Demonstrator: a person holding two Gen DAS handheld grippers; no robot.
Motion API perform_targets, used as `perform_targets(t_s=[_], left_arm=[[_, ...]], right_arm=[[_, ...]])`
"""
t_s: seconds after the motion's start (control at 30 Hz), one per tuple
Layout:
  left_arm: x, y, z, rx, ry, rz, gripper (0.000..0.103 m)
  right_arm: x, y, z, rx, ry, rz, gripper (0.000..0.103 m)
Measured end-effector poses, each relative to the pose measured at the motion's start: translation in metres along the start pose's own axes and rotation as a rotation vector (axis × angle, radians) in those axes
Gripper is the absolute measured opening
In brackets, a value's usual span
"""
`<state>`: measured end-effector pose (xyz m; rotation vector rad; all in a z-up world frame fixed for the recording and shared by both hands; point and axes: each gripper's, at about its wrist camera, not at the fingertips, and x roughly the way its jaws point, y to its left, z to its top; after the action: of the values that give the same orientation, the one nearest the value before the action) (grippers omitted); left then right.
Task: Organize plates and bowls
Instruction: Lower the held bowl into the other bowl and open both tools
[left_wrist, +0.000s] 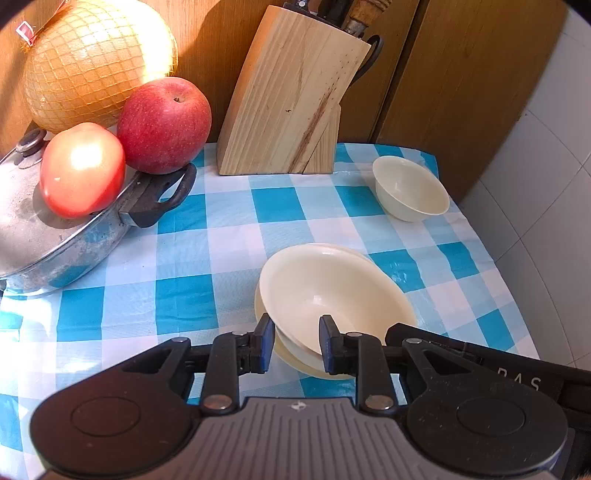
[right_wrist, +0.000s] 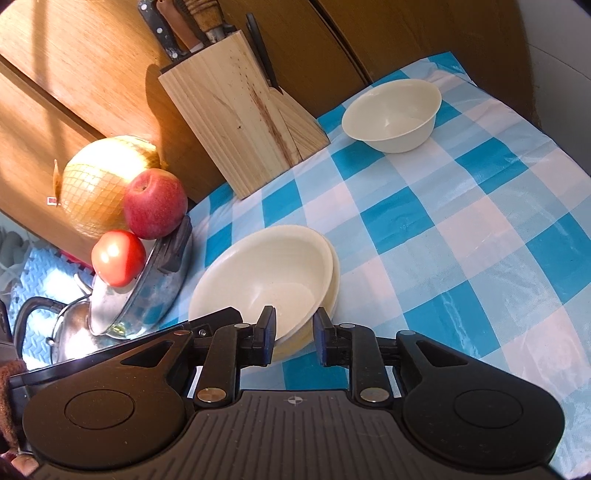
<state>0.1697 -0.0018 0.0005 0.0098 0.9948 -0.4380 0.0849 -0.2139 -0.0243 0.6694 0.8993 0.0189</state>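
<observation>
The stack of cream plates (left_wrist: 325, 291) lies on the blue-and-white checked tablecloth (left_wrist: 184, 258), in front of the wooden knife block (left_wrist: 291, 99), which serves as the landmark here. The left gripper (left_wrist: 296, 345) has its fingers spread, the stack's near rim sitting between them, one finger outside the rim and one over the top plate's hollow; whether either pad touches the rim is hard to say from this angle. The right gripper (right_wrist: 293, 339) is also spread, with the stack's near edge just between its fingers. A small cream bowl (left_wrist: 410, 188) stands upright to the right of the knife block, well apart from the stack. To the block's left a lidded metal pot (left_wrist: 55, 229) carries a tomato (left_wrist: 81, 170) and a red apple (left_wrist: 164, 125), with a netted pomelo (left_wrist: 99, 59) behind them.
</observation>
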Motion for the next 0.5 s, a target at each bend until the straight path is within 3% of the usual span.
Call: perform_targets(t_s=[0.5], left_arm=[[0.005,0.008,-0.003,0.008,0.017,0.020,0.019]], right_arm=[[-0.020,-0.022,0.015,0.053,-0.072,0.010,0.038]])
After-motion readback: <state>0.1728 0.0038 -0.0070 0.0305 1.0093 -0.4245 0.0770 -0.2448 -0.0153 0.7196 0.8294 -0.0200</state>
